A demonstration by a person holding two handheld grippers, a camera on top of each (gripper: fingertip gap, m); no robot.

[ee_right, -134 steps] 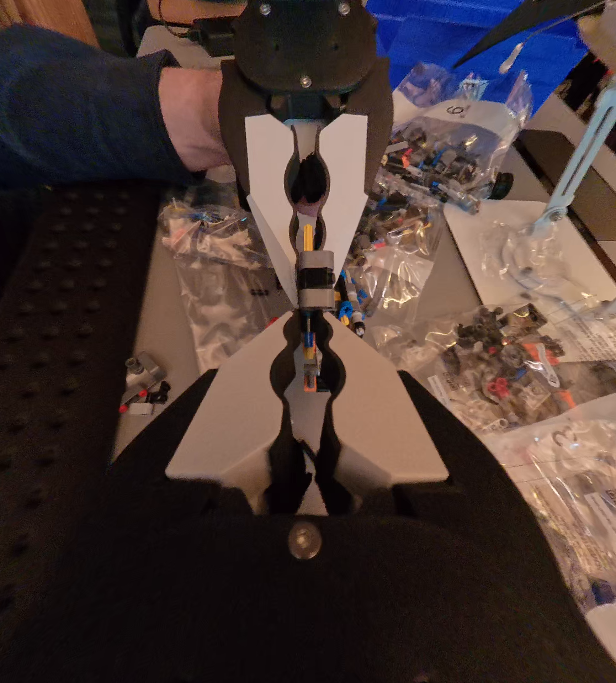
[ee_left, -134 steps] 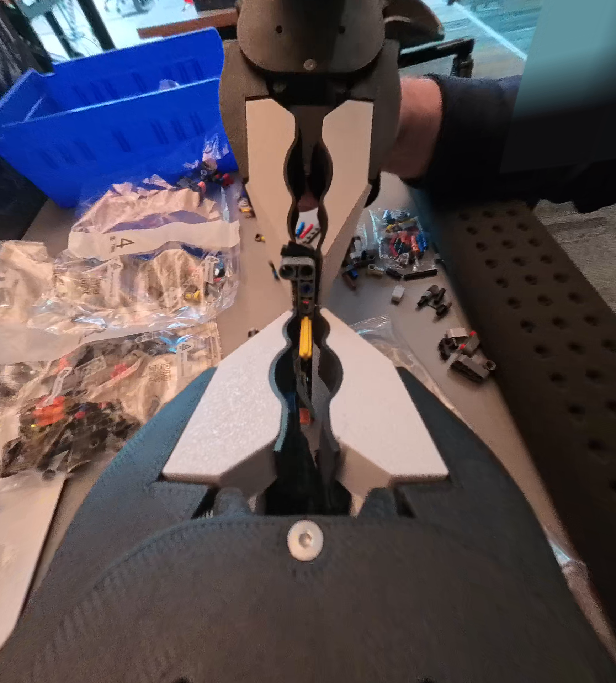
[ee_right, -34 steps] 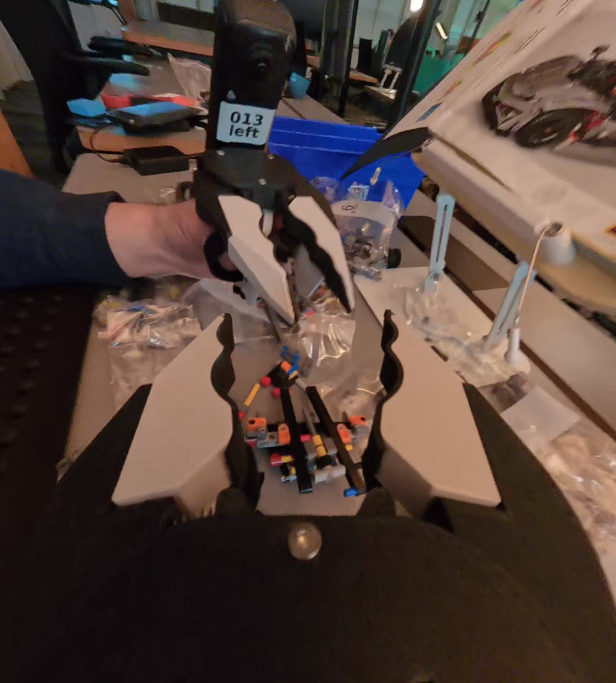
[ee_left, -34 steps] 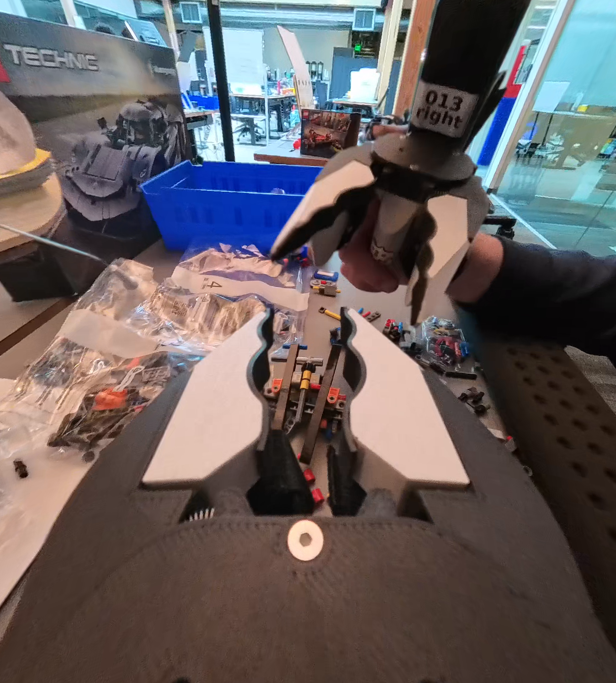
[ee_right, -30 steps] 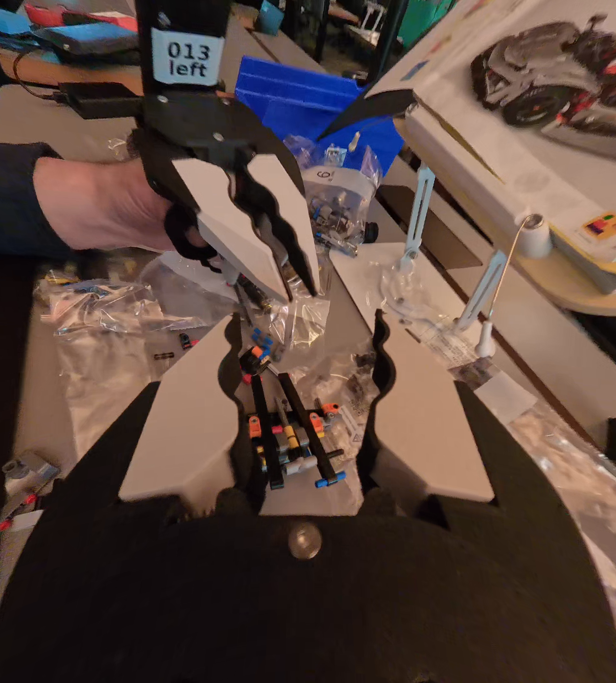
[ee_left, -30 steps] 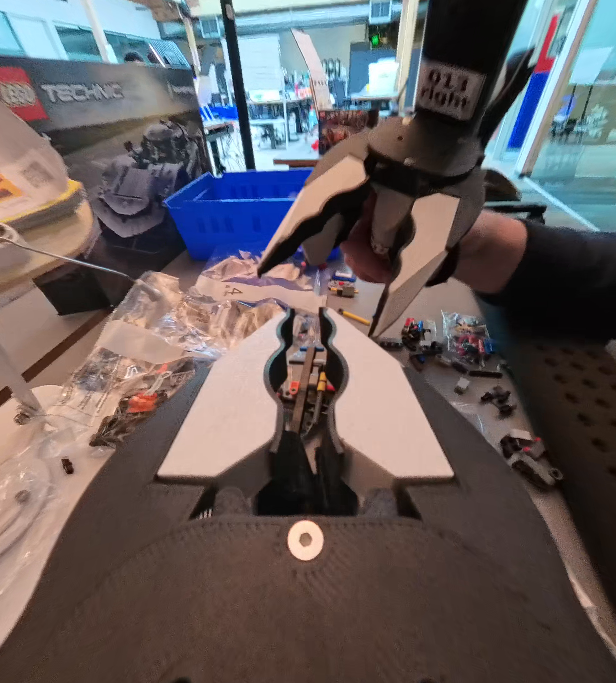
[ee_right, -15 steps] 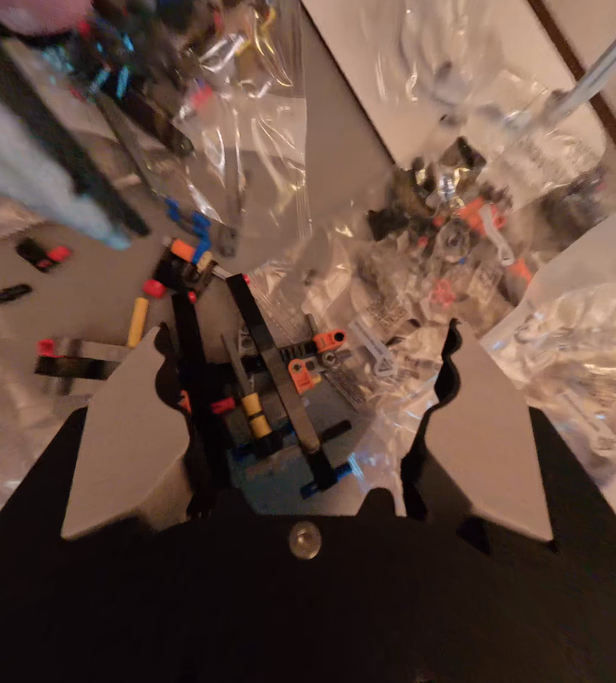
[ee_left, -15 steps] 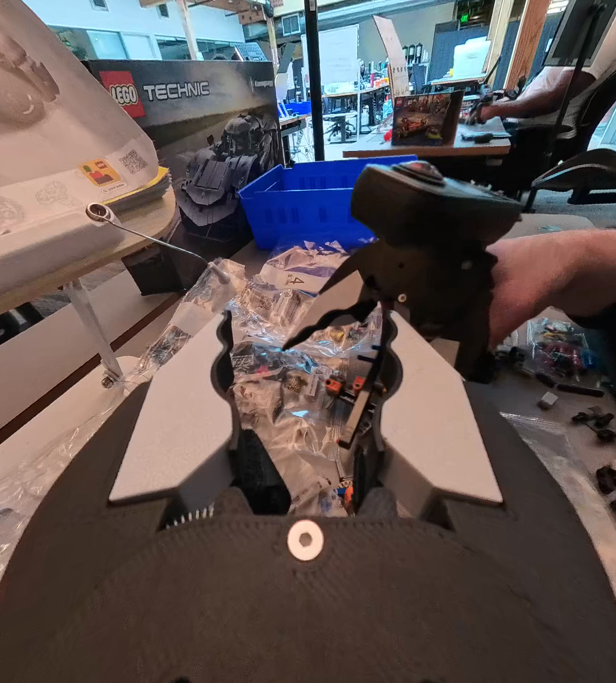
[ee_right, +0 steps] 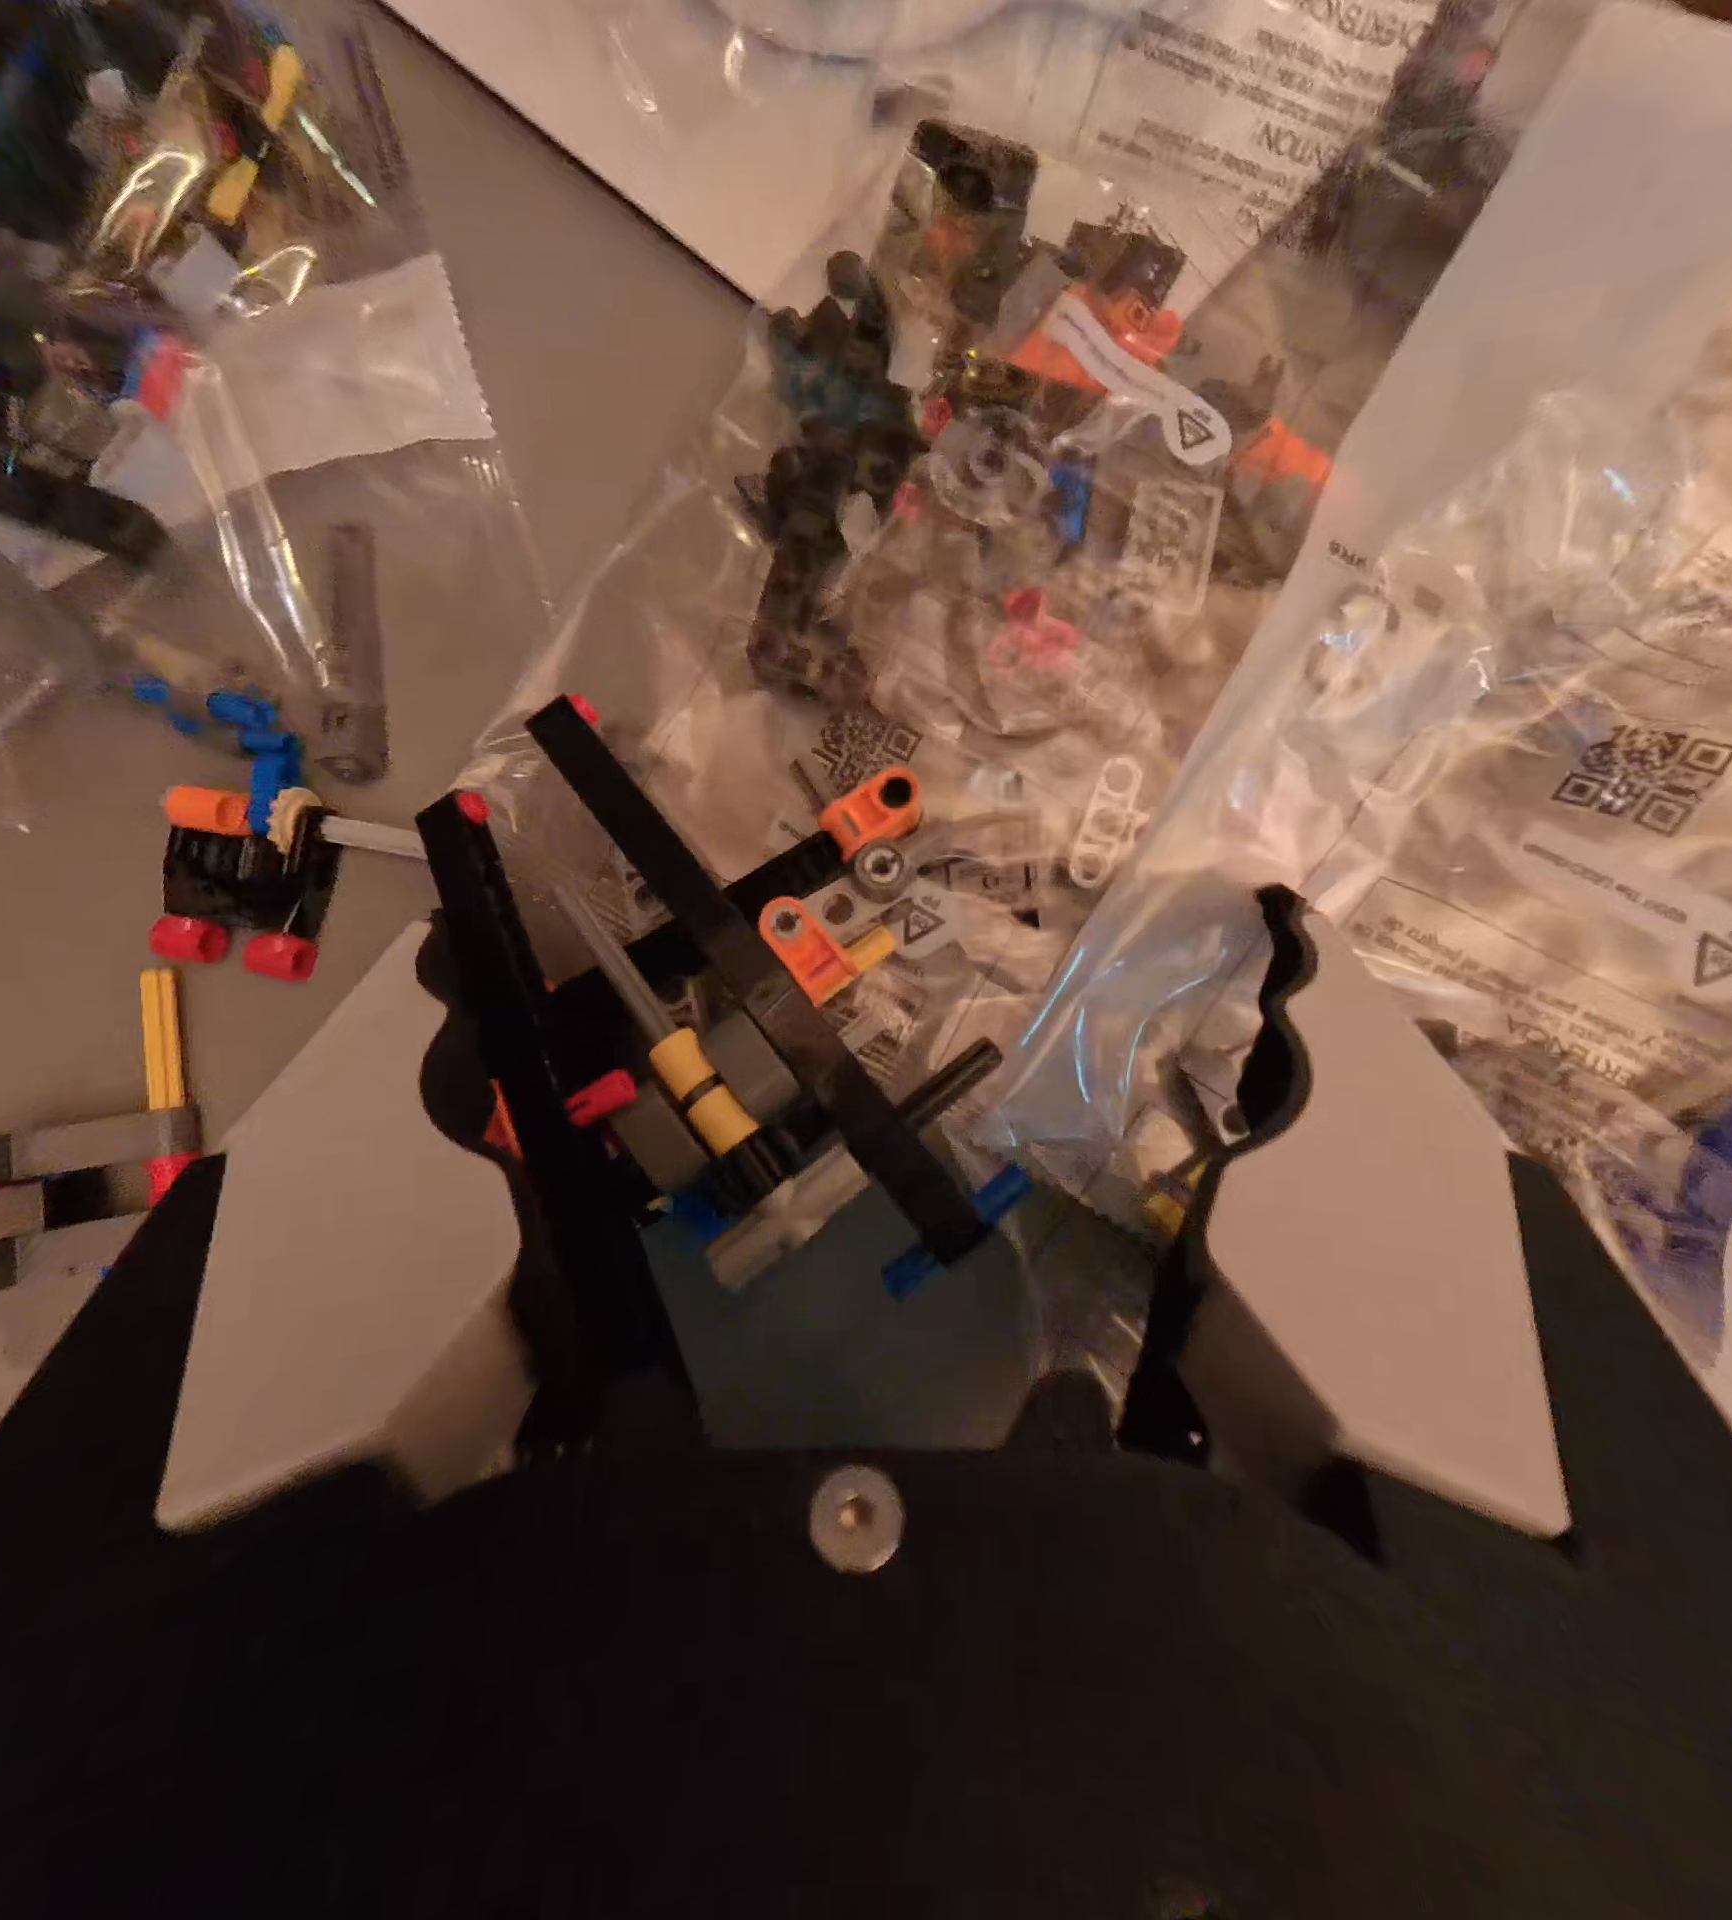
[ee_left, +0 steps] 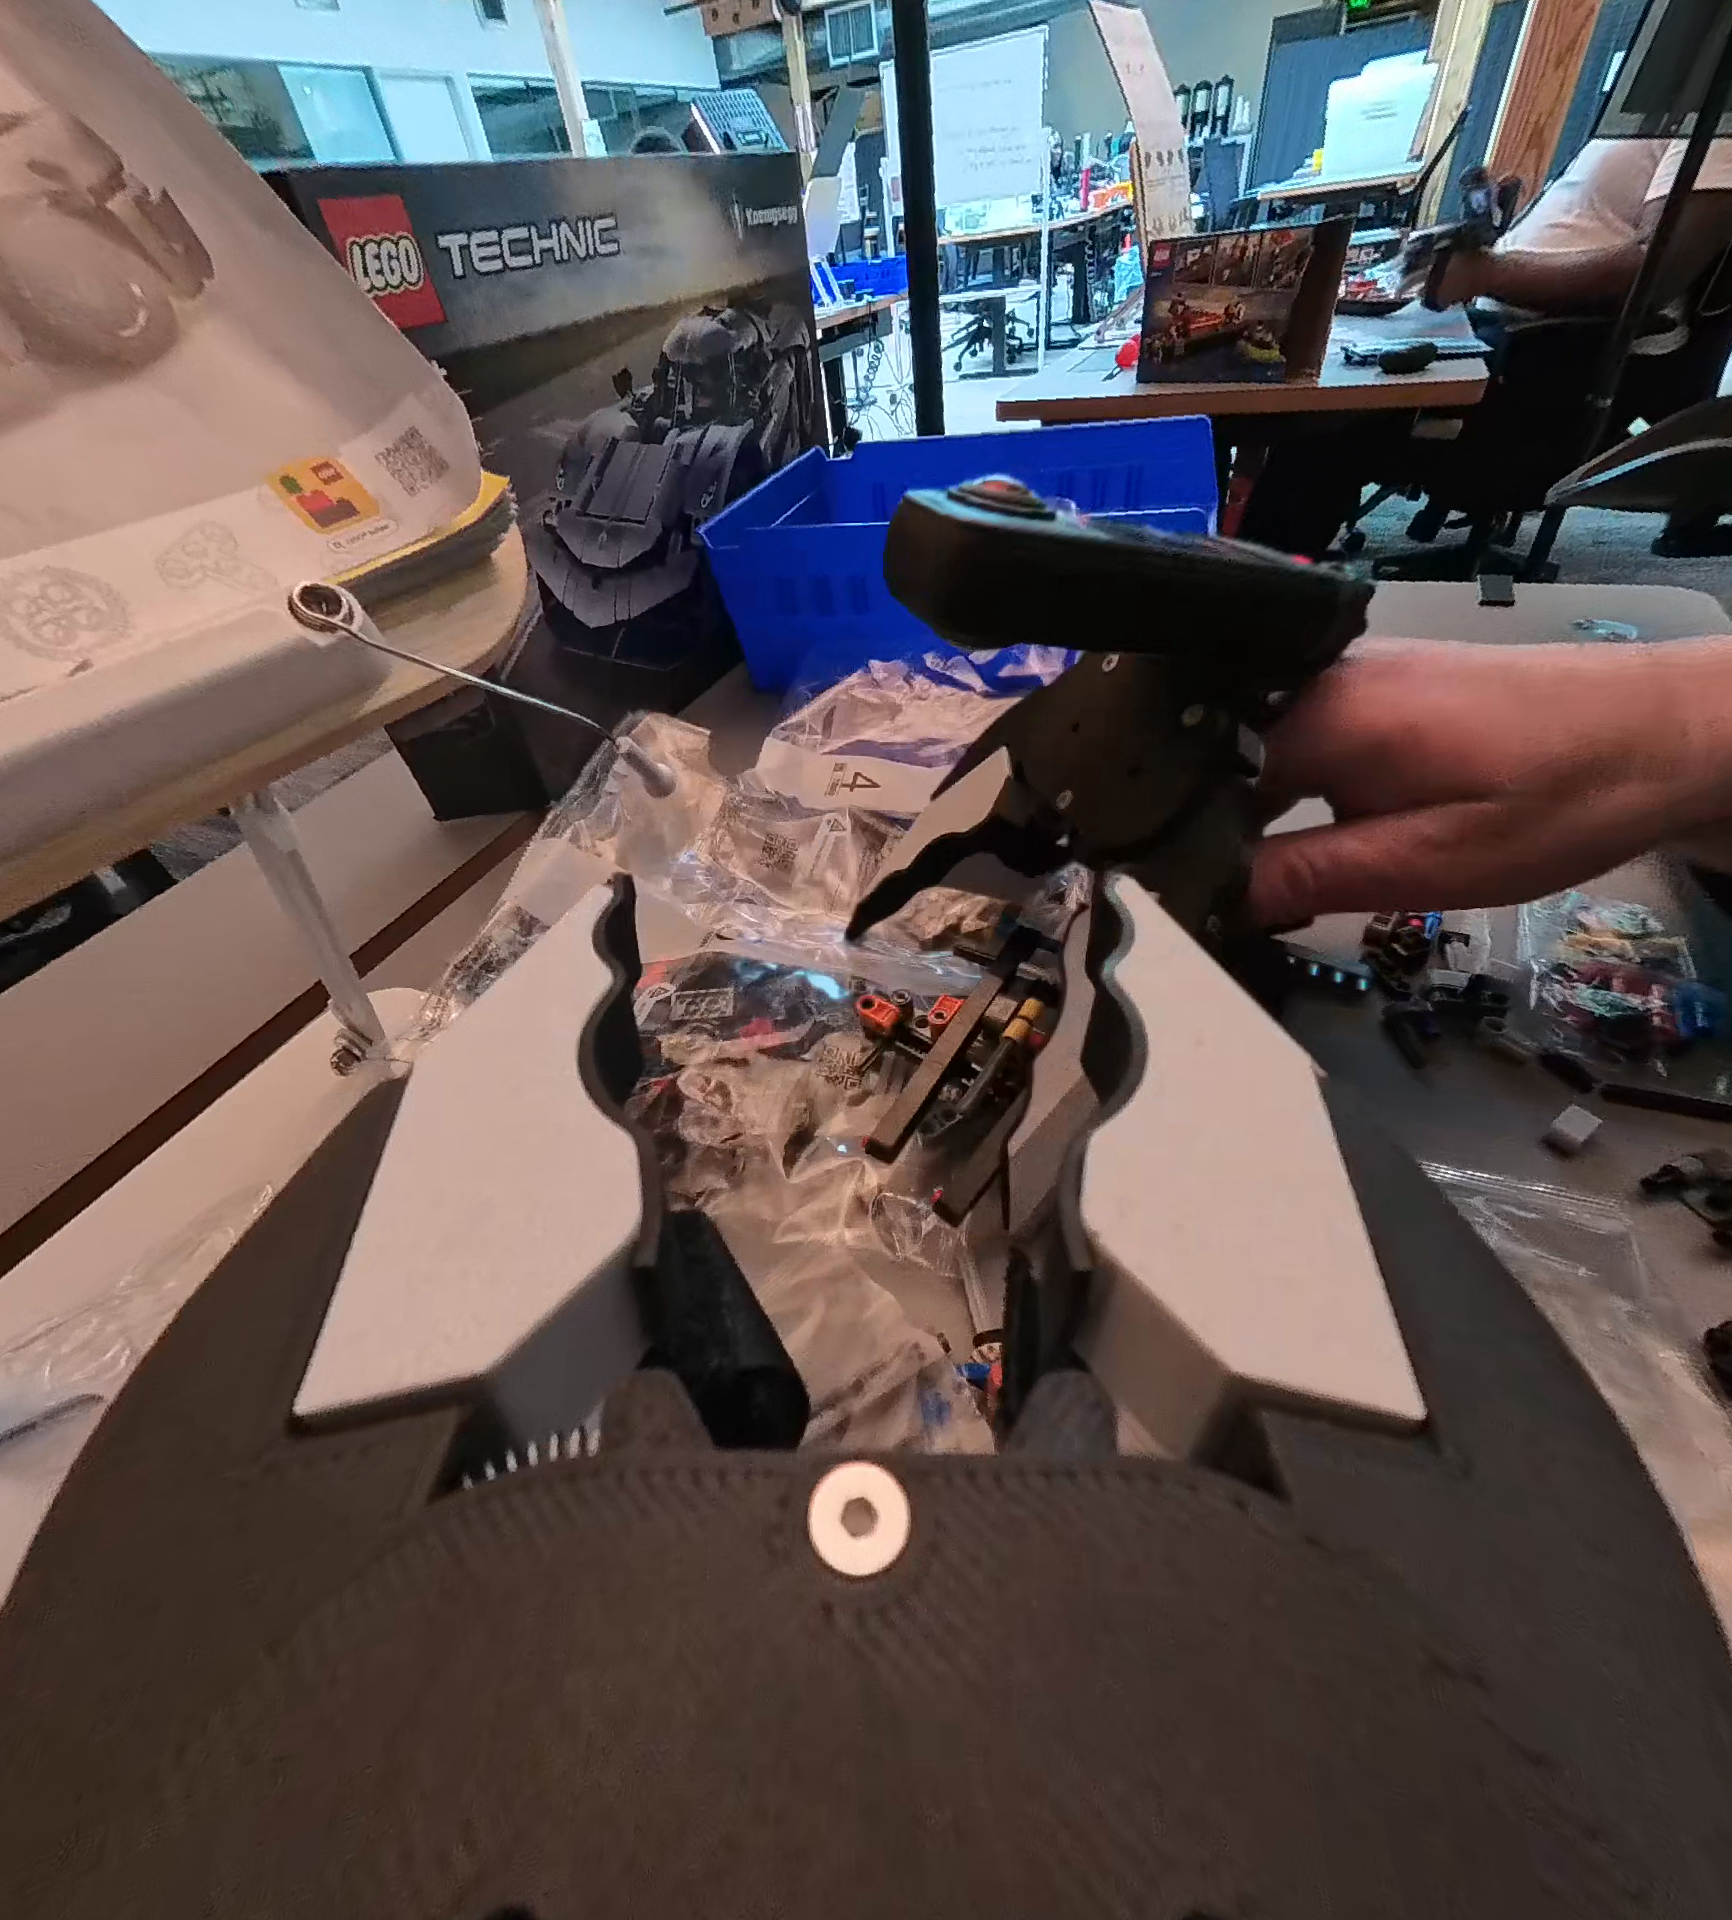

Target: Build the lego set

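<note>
The part-built lego assembly (ee_left: 966,1049) has two long black beams, orange connectors and a yellow-ringed axle. It lies tilted on the table and a plastic bag. In the left wrist view, my left gripper (ee_left: 862,904) is open and empty, with the assembly just beyond its right finger. My right gripper (ee_left: 1101,727), held by a hand (ee_left: 1464,769), points down over the assembly. In the right wrist view, my right gripper (ee_right: 857,920) is open and the assembly (ee_right: 696,997) lies between its fingers, close beside the left finger (ee_right: 363,1143).
Clear bags of parts (ee_right: 997,416) lie right of the assembly. A small black sub-assembly with red pins (ee_right: 238,862), a yellow axle (ee_right: 161,1049) and blue pins (ee_right: 238,717) lie to its left. A blue bin (ee_left: 945,540), the set's box (ee_left: 571,343) and a booklet on a stand (ee_left: 114,416) stand behind.
Both grippers were shut on the assembly 4.5 s ago. The right one let go first, then the left. The assembly now rests on the table and my right gripper has tipped down over it.
</note>
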